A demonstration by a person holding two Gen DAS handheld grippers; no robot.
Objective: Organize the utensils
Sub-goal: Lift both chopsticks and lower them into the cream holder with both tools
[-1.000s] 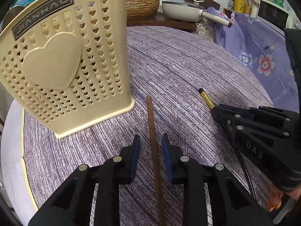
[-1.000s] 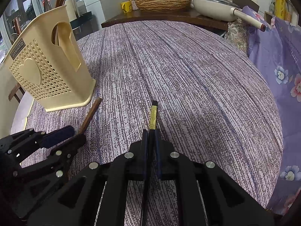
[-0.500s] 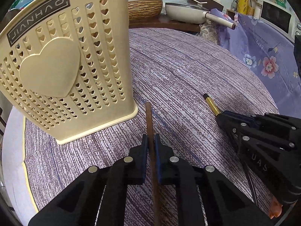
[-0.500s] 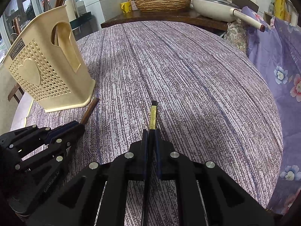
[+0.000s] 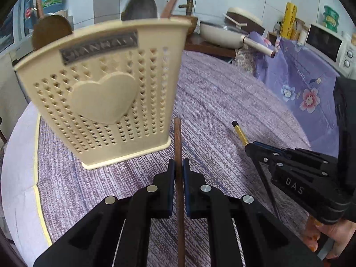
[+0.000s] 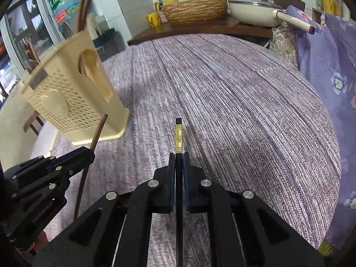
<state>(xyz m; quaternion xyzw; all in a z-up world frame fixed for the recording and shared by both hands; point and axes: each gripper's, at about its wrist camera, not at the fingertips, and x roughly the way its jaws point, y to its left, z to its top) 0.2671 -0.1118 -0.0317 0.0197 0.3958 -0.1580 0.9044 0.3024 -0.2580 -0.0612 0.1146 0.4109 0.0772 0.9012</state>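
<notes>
My left gripper is shut on a brown wooden chopstick and holds it off the table, its tip just right of the cream utensil holder. The holder has heart-shaped holes and several utensils standing in it. My right gripper is shut on a black chopstick with a gold band, raised above the cloth. The left gripper with its brown chopstick shows in the right wrist view beside the holder. The right gripper with the black chopstick shows in the left wrist view.
A round table with a purple woven cloth lies under both grippers. Behind it a wooden counter carries a wicker basket and a cream pan. A floral purple cloth and a microwave are at the right.
My left gripper closed on the brown chopstick and lifted it off the table. The right gripper also rose with the black chopstick. The holder now sits lower in both views.
</notes>
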